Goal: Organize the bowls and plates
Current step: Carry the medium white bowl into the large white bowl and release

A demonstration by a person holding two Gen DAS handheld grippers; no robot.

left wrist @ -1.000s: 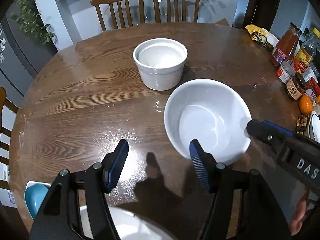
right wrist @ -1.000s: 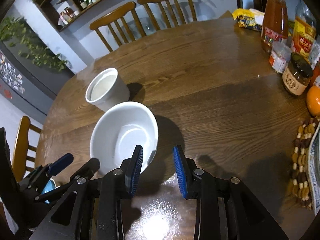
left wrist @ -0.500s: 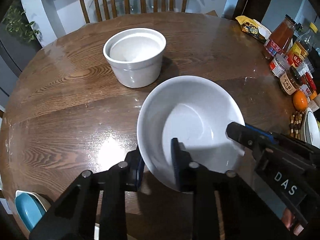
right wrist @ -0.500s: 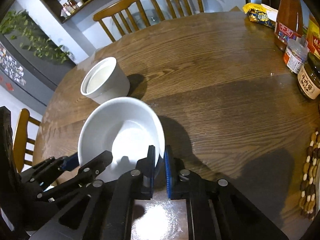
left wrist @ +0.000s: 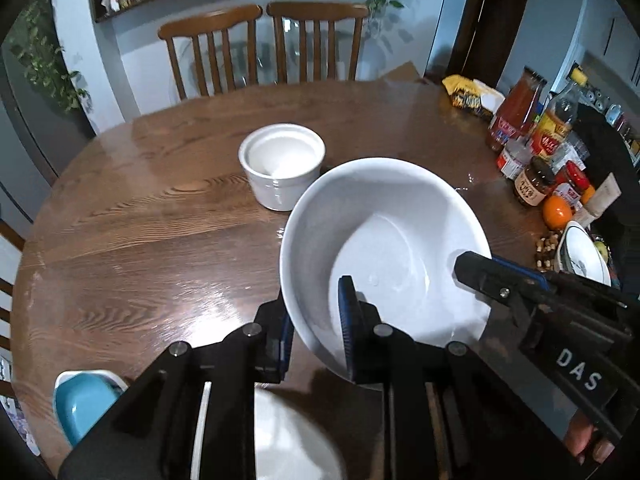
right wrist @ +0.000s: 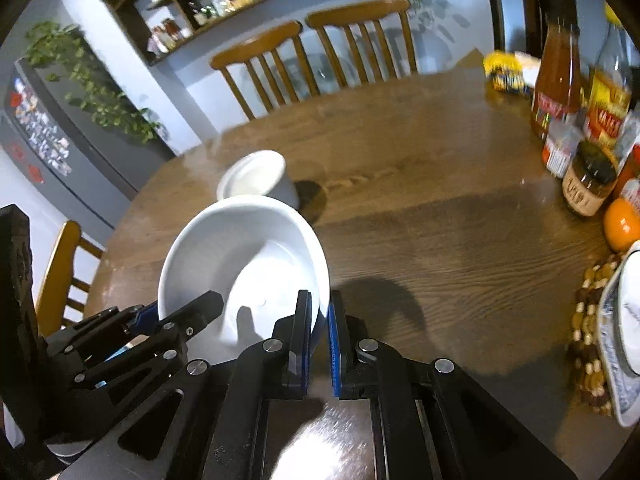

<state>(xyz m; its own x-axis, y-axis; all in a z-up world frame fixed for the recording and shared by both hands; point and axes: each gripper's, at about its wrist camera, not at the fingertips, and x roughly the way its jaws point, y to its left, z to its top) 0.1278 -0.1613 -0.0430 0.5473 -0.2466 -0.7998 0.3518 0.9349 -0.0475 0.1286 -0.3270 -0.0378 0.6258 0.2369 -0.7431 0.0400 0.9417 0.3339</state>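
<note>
A wide white bowl [left wrist: 384, 240] [right wrist: 240, 248] hangs tilted just above the round wooden table [left wrist: 140, 240]. My left gripper [left wrist: 316, 300] [right wrist: 180, 306] is shut on its near left rim, one pad inside and one outside. My right gripper [right wrist: 320, 300] [left wrist: 480, 268] is shut on the rim at the bowl's right side. A smaller deep white bowl [left wrist: 282, 160] [right wrist: 256, 174] stands on the table just behind it. Below my left gripper lies a white dish [left wrist: 288, 440], and a blue bowl [left wrist: 84, 404] sits at the near left edge.
Bottles, jars [left wrist: 532, 184] [right wrist: 588, 184] and an orange [left wrist: 557, 211] crowd the table's right side, with a patterned dish [right wrist: 616, 344] on a beaded mat near the front right. Two wooden chairs [left wrist: 264, 44] stand at the far edge.
Both grippers went from open beside the wide bowl to shut on its rim. The bowl has since risen off the table and tipped, and both views have lifted.
</note>
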